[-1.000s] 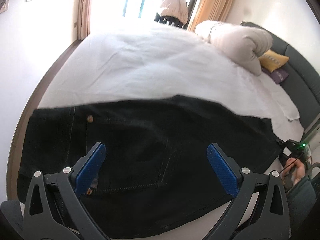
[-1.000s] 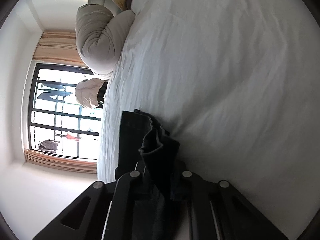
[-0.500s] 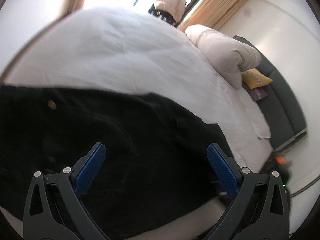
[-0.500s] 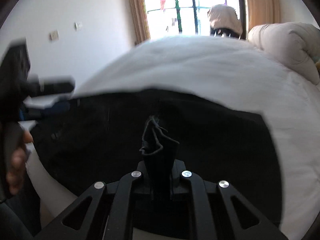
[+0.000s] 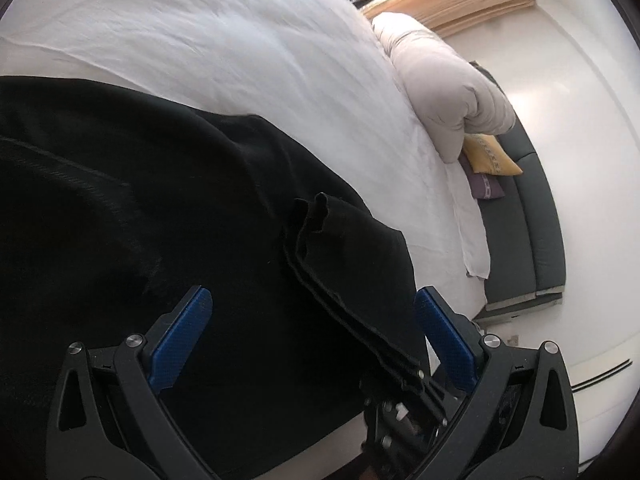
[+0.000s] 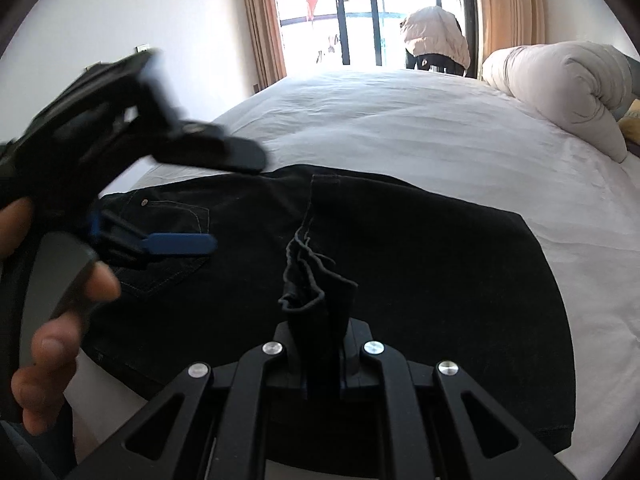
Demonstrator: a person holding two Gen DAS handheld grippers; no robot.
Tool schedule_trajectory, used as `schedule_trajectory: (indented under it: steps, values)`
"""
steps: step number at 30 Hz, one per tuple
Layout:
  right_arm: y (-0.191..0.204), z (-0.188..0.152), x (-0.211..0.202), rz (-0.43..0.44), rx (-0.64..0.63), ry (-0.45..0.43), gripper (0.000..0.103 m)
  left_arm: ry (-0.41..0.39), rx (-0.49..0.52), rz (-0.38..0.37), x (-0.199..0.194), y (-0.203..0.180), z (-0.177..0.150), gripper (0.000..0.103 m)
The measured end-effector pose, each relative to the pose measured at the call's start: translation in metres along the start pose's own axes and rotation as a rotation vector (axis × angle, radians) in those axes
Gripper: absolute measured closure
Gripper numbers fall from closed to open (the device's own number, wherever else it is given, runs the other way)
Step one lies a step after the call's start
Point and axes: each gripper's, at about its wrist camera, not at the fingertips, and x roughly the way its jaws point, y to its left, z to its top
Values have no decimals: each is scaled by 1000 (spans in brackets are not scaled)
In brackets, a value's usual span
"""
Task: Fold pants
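Note:
Black pants (image 6: 420, 248) lie folded across the near edge of a white bed (image 6: 400, 120); they also fill the left wrist view (image 5: 160, 220). My right gripper (image 6: 320, 344) is shut on a bunched hem of the pants (image 6: 308, 288), held just above the folded cloth. The same hem and that gripper show in the left wrist view (image 5: 320, 240). My left gripper (image 5: 312, 340) is open with blue pads (image 5: 180, 336) and hovers over the pants, holding nothing. It also shows at the left of the right wrist view (image 6: 176, 244), held by a hand.
A rolled beige duvet (image 6: 560, 92) lies at the bed's right side, with a yellow pillow (image 5: 488, 152) and a purple one (image 5: 484, 188) by a grey headboard (image 5: 532, 232). A window with curtains (image 6: 360, 12) stands beyond the bed.
The right gripper swung round and brought the held hem over the pants toward the waist end. The left gripper turned right and now looks at that hem.

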Motion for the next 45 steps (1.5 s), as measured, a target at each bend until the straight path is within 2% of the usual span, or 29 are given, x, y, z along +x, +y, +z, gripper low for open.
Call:
schedule_trajectory:
  steps: [4, 11, 12, 13, 14, 16, 19, 32, 35, 38, 39, 41, 44, 45]
  values:
    - [1, 3, -7, -9, -12, -30, 92, 65, -75, -13, 23, 6, 12, 0]
    - [15, 9, -15, -23, -50, -65, 92, 130, -82, -65, 49, 1, 19, 1]
    - [18, 9, -16, -25, -64, -67, 92, 131, -86, -73, 52, 2, 21, 5]
    - [20, 8, -17, -25, -73, -69, 92, 132, -85, -89, 55, 2, 23, 22]
    - [23, 8, -17, -26, -83, -69, 92, 143, -81, -96, 56, 2, 23, 34]
    - [30, 8, -16, -32, -97, -70, 92, 158, -79, -86, 59, 4, 24, 86]
    - [34, 8, -16, -34, -101, -68, 92, 144, -70, -90, 57, 10, 26, 97]
    - [70, 10, -6, 10, -155, -43, 92, 110, 11, -12, 39, 16, 39, 97]
    - [78, 9, 1, 15, -166, -20, 91, 121, 14, 21, 39, 24, 40, 97]
    - [81, -1, 18, 27, -169, 36, 86, 154, 41, 86, 50, 38, 39, 96]
    - [81, -6, 27, 29, -164, 76, 84, 162, 23, 77, 55, 44, 39, 96]
    - [83, -8, 32, 65, -138, 120, 61, 162, 4, 56, 53, 50, 38, 96]
    - [78, -8, 16, 157, -98, 96, 37, 157, 52, 105, 39, 52, 38, 92]
    - [76, -7, 9, 175, -96, 84, 36, 150, 74, 130, 35, 49, 40, 90]
